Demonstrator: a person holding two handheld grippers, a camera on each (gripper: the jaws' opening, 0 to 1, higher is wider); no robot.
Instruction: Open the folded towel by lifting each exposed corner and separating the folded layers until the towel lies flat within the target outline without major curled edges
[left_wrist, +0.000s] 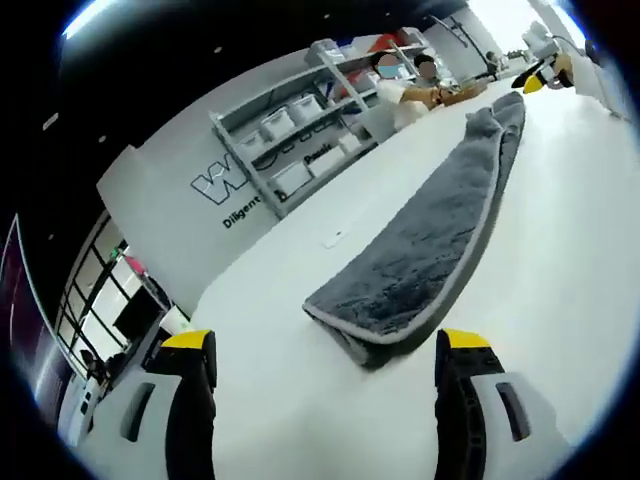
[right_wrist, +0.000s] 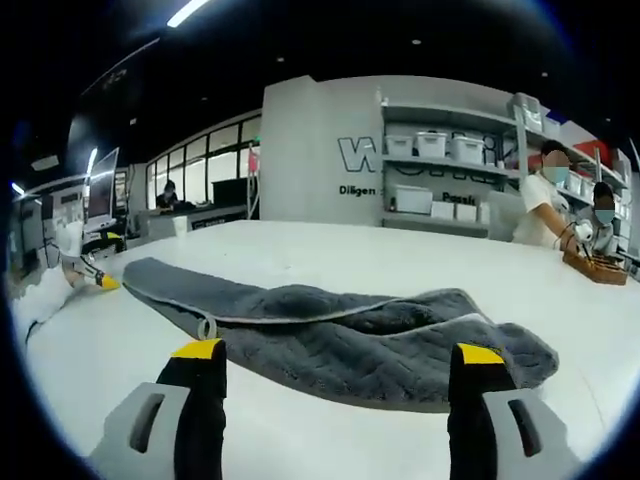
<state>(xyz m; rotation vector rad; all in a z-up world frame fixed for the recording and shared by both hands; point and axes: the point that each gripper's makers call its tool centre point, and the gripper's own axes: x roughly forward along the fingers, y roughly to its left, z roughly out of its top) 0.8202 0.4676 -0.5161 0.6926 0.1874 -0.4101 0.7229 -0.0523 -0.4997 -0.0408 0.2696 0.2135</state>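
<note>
A long dark grey plush towel with a pale grey trimmed edge (right_wrist: 340, 335) lies folded lengthwise across the white bench (right_wrist: 400, 260), its upper layer rumpled and its near end bunched. The right gripper (right_wrist: 338, 352) hovers low before it, black fingers (right_wrist: 200, 400) with yellow tips spread wide, nothing between them. At the towel's far end the left gripper (right_wrist: 85, 272) sits just beside the cloth. Beyond, grey shelves with white bins (right_wrist: 440, 150) and two people (right_wrist: 570, 215) stand at the bench's far edge.

You've got one towel (right_wrist: 340, 335) on one table (right_wrist: 330, 250), two grippers (left_wrist: 325, 355) (right_wrist: 338, 360), two people (right_wrist: 545, 195) at the far end, and about six bins (right_wrist: 432, 145) on one shelf (right_wrist: 450, 160).
</note>
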